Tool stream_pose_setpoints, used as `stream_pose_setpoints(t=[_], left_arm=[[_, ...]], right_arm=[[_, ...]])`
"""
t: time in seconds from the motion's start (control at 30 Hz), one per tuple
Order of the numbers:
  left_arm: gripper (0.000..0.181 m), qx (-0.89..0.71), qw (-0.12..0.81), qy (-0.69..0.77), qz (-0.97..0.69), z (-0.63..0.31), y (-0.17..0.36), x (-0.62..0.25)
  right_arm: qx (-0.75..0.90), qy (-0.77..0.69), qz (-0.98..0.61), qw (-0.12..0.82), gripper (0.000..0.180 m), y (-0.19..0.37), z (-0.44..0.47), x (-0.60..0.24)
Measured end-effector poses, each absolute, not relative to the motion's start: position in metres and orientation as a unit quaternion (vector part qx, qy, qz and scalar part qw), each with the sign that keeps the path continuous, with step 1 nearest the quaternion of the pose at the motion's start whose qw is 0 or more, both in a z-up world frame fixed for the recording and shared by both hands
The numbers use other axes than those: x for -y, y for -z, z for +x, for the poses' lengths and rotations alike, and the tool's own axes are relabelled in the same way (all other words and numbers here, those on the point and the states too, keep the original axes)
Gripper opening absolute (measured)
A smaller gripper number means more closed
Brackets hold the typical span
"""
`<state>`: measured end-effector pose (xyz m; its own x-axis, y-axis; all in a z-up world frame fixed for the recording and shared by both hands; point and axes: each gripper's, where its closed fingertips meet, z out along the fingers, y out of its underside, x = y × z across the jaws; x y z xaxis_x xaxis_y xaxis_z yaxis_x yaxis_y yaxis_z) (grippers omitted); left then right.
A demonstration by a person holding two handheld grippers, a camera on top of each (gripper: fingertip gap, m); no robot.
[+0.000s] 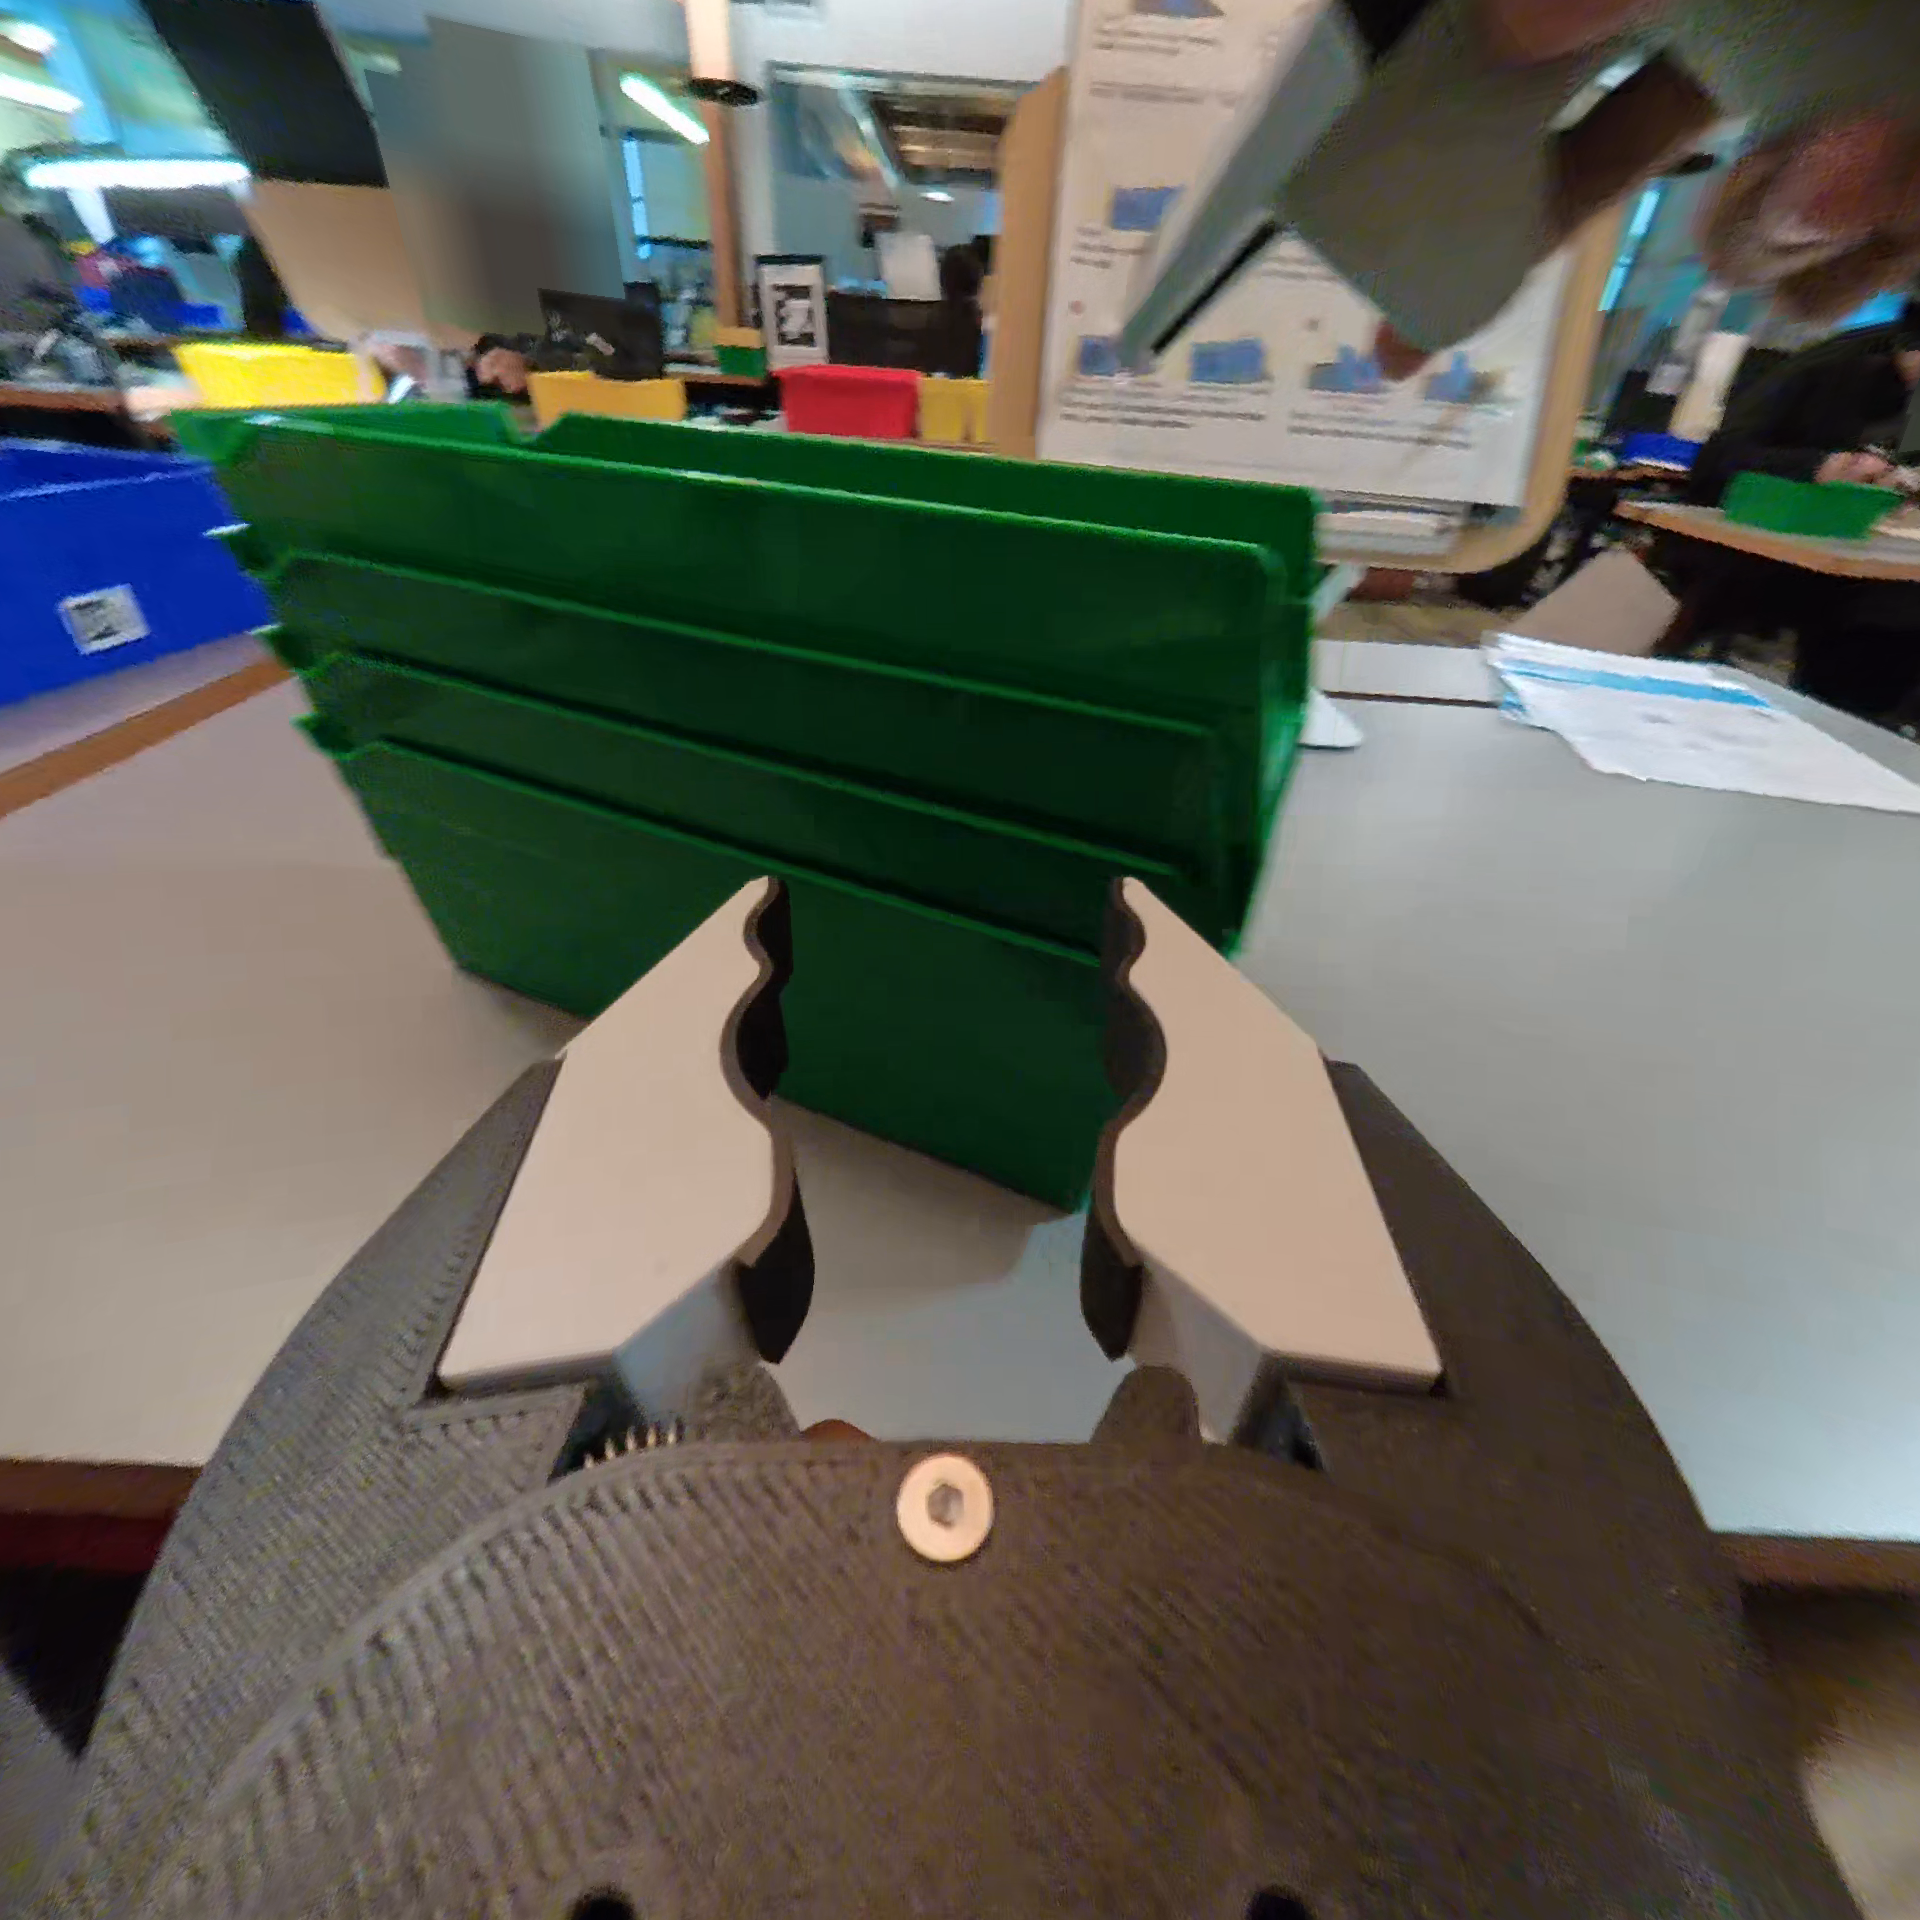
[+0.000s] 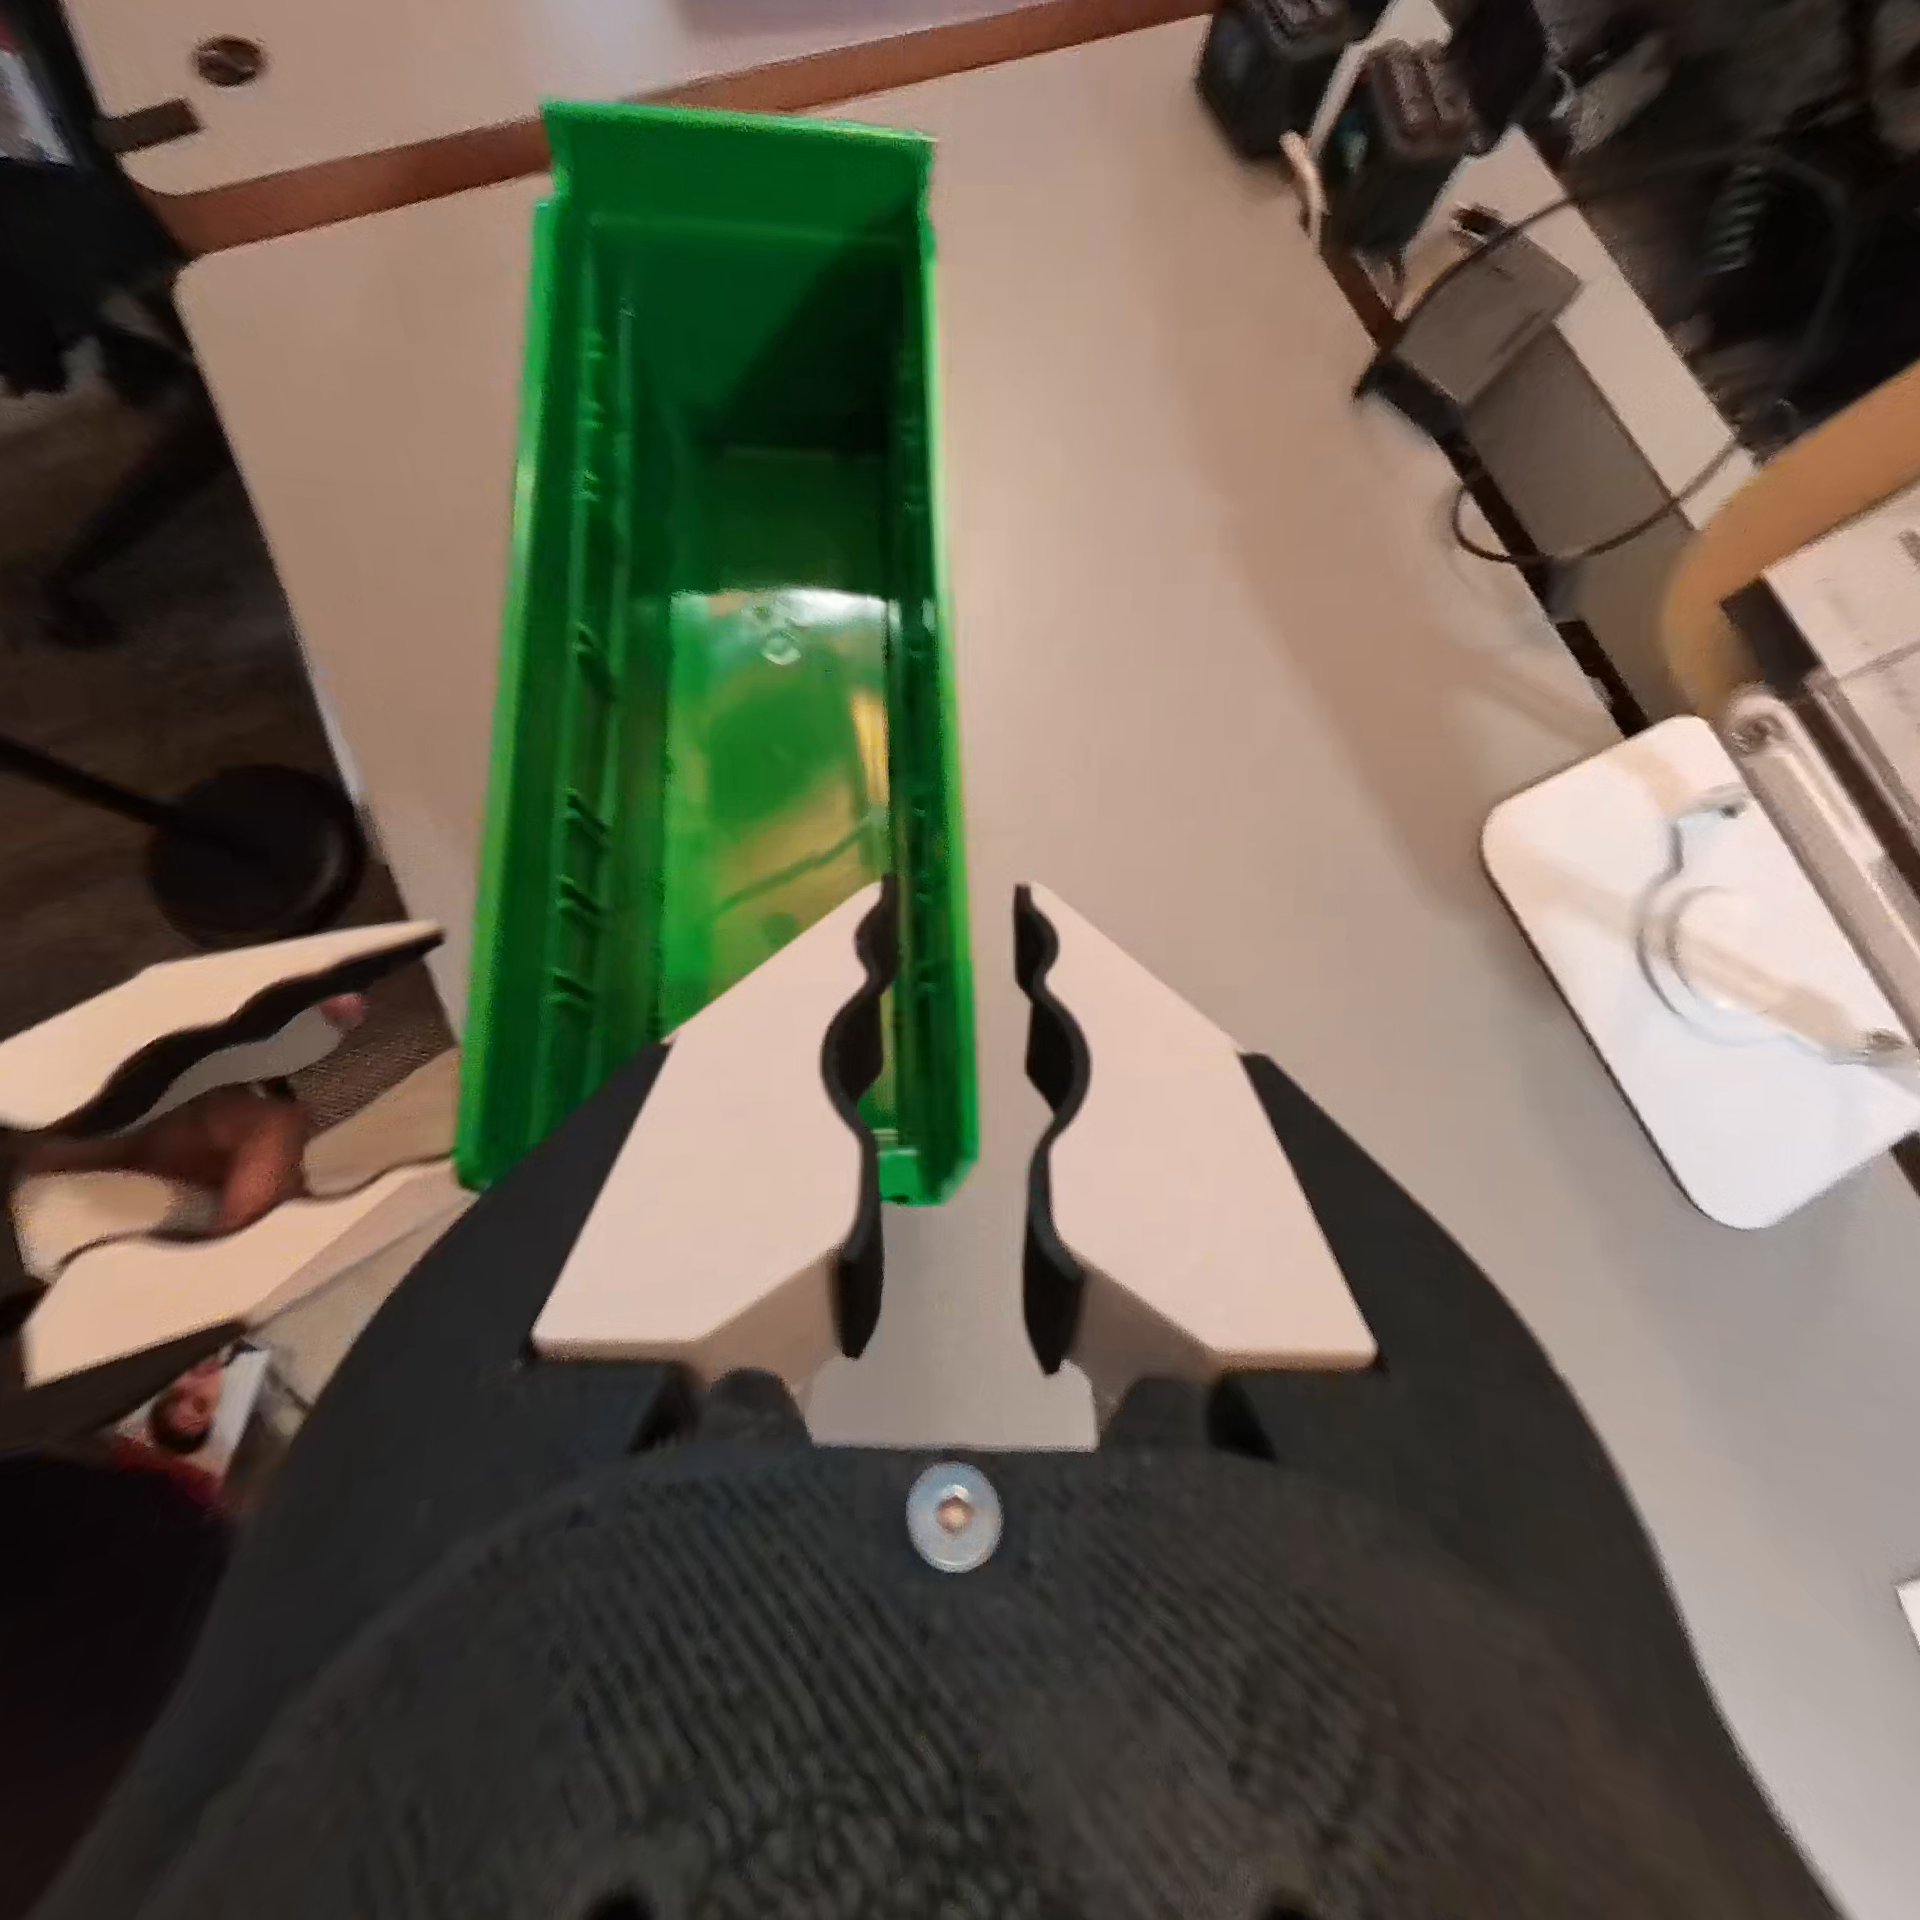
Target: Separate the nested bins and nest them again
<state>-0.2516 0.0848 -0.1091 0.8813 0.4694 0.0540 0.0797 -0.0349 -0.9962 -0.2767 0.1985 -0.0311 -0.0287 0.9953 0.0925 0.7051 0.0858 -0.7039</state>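
nested bins (image 1: 748,665): glossy green plastic, long, ribbed

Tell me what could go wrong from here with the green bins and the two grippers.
The green bins are nested in a tight stack, so lifting the top one by its wall may drag the others up with it. The right gripper straddles just one thin side wall, open; a one-sided pull could tip the stack. The left gripper is open, low beside the stack, and not yet bracing it on the table.
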Motion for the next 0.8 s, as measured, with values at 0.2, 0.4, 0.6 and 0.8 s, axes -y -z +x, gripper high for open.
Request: stream_pose_setpoints(t=[0.2, 0.4, 0.6, 0.8], left_arm=[[0.068, 0.085, 0.651, -0.149, -0.74, -0.198, 0.122, -0.109], [0.07, 0.133, 0.684, -0.161, -0.699, -0.24, 0.1, -0.09], [0.064, 0.158, 0.712, -0.168, -0.663, -0.293, 0.074, -0.052], [0.019, 0.204, 0.742, -0.259, -0.584, -0.355, 0.051, 0.009]], right_arm=[[0.696, -0.242, -0.647, 0.196, 0.025, 0.09, -0.256, -0.193], [0.659, -0.275, -0.676, 0.182, 0.025, 0.1, -0.252, -0.171], [0.671, -0.352, -0.645, 0.1, 0.036, 0.097, -0.252, -0.102], [0.733, -0.362, -0.572, 0.063, 0.033, 0.106, -0.273, -0.027]])
